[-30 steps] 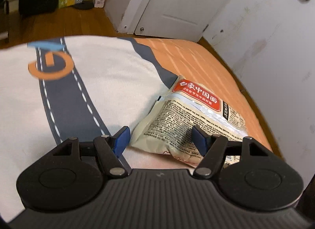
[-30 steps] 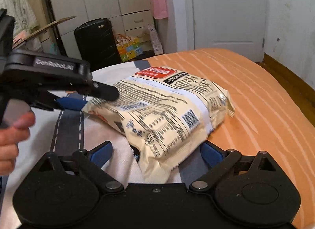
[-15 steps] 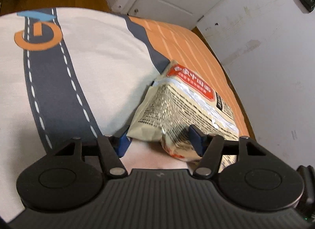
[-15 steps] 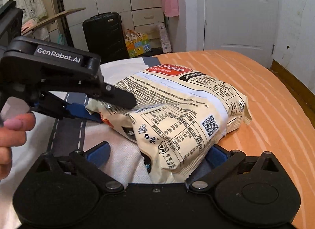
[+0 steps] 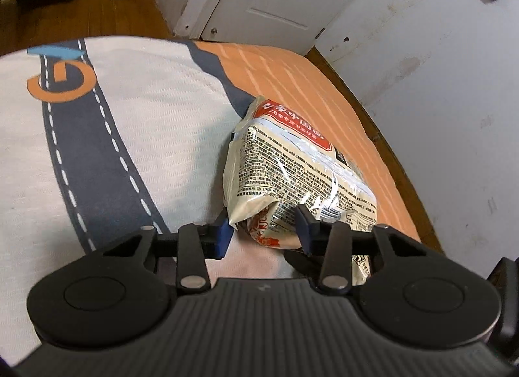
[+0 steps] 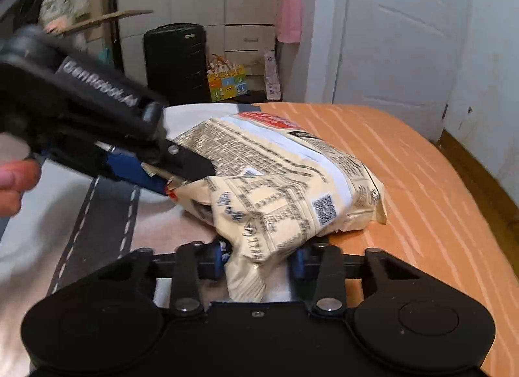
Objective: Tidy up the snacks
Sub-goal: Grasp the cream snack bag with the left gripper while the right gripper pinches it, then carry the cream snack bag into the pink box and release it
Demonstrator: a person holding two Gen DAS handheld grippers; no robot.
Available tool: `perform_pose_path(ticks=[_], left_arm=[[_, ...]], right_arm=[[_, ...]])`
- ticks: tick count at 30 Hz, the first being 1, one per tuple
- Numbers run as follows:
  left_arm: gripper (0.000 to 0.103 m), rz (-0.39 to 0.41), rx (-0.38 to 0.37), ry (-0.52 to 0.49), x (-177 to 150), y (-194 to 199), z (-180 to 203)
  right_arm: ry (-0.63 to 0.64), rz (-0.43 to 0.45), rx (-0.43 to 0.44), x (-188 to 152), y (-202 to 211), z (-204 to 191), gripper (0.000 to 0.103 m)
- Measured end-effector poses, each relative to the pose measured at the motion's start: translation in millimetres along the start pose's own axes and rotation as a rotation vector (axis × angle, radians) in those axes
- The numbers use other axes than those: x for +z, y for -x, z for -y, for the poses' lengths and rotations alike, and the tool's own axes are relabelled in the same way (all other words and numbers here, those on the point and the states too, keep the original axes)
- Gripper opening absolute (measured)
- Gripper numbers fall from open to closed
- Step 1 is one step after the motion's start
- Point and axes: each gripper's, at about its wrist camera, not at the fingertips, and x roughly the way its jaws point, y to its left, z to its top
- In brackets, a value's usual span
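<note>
A cream noodle packet (image 5: pixel 292 179) with a red label and dense black print lies on a bedspread (image 5: pixel 146 156) — white with a dark road stripe to the left of the tongs, orange stripes to the right. The left gripper (image 5: pixel 264 231) has just been closing and now pinches the packet's near corner between its blue pads. The right gripper (image 6: pixel 259 261) has also just been closing, and it clamps a crumpled flap at the packet's near end. Beyond the bed stand a black suitcase (image 6: pixel 176 62), a colourful box (image 6: pixel 227 83), a pink bag (image 6: pixel 288 18) and a white door (image 6: pixel 399 42) — well apart from both tongs. A person's fingers (image 6: pixel 14 182) show at the far left.
</note>
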Motion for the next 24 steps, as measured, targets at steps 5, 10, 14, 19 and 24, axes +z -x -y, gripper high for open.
perform_pose_path(ticks=[5,10,14,19,24], left_arm=[[0.037,0.003,-0.004,0.019,-8.5,16.8,-1.5],[0.036,0.024,0.001,0.007,-19.5,45.3,-2.1],[0.036,0.018,0.020,0.000,-26.1,70.6,-2.3],[0.035,-0.012,0.048,0.009,-34.1,101.2,-5.3],[0.034,-0.006,0.073,0.022,-50.6,138.9,-6.6]], right_arm=[[0.019,0.003,0.011,0.2,11.9,-9.8,0.027],[0.101,0.030,0.034,0.0,35.1,-26.1,0.025],[0.134,0.027,0.058,1.4,52.9,-39.0,0.023],[0.161,0.001,0.102,7.3,74.6,-54.3,0.021],[0.233,0.009,0.136,6.1,101.3,-72.7,0.021]])
